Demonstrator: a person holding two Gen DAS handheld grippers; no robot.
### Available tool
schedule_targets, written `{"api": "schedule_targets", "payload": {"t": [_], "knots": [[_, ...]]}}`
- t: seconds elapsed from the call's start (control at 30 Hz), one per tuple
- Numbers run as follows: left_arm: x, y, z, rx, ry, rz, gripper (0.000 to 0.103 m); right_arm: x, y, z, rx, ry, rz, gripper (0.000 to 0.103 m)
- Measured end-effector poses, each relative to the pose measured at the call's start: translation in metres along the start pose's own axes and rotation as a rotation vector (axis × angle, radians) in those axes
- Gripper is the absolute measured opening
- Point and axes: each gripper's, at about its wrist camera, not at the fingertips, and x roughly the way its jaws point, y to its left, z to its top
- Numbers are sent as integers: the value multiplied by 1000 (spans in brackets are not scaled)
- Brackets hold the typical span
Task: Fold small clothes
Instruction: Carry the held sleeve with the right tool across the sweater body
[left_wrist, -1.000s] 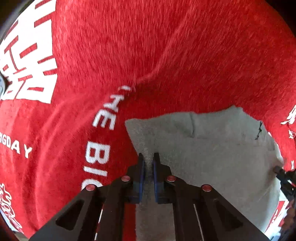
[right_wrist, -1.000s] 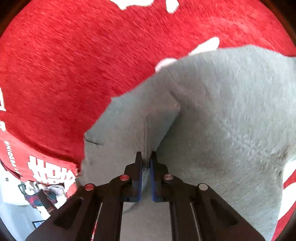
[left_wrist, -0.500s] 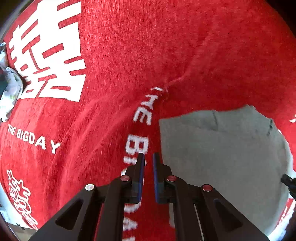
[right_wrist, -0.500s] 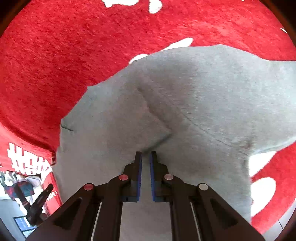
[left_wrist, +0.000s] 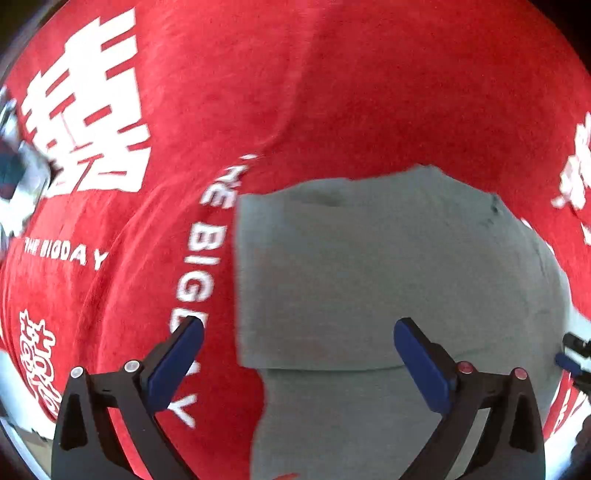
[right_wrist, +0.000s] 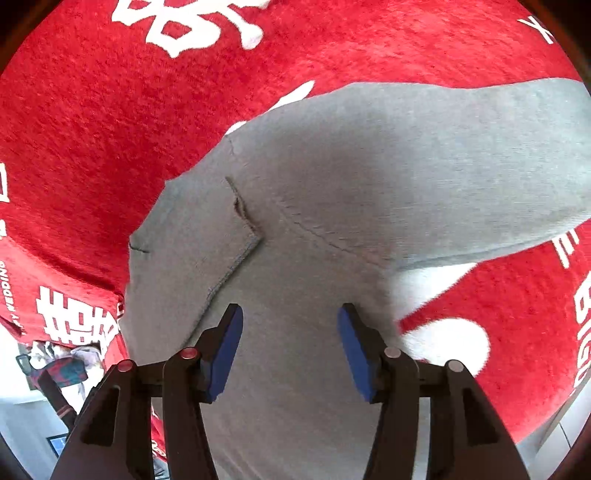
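A small grey garment (left_wrist: 388, 266) lies partly folded on a red cloth with white lettering (left_wrist: 332, 92). My left gripper (left_wrist: 297, 332) is open and empty above the garment's left edge. In the right wrist view the same grey garment (right_wrist: 369, 192) shows a folded flap with a stitched hem. My right gripper (right_wrist: 290, 321) is open and empty just over the garment. The tip of the other gripper (left_wrist: 572, 354) shows at the right edge of the left wrist view.
The red cloth (right_wrist: 110, 110) covers the whole work surface. At the lower left of the right wrist view its edge hangs down, and beyond it lie a pile of mixed clothes (right_wrist: 62, 362) and pale floor.
Both grippers were shut, the right one on the grey garment a second ago. Both have now opened wide and let go. The garment now lies flatter with its flap folded over.
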Motion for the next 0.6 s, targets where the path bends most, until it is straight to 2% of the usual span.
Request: {"api": "schedule_targets", "payload": {"t": [0.1,0.17,0.3,0.6], "knots": [[3,-26,-1,17,26,4,103,-8,-16,1,15,-3,11,60],[9,-46,1,21,58,-4,103,-17,-29,3,28,-16,3,66],[17,-89,1,72,79,-8,103,-34,-63,10,75,-47,-6,66],[19,-177,-6,213,100,-84,103,-63,-171,22,354,-122,26,67]]}}
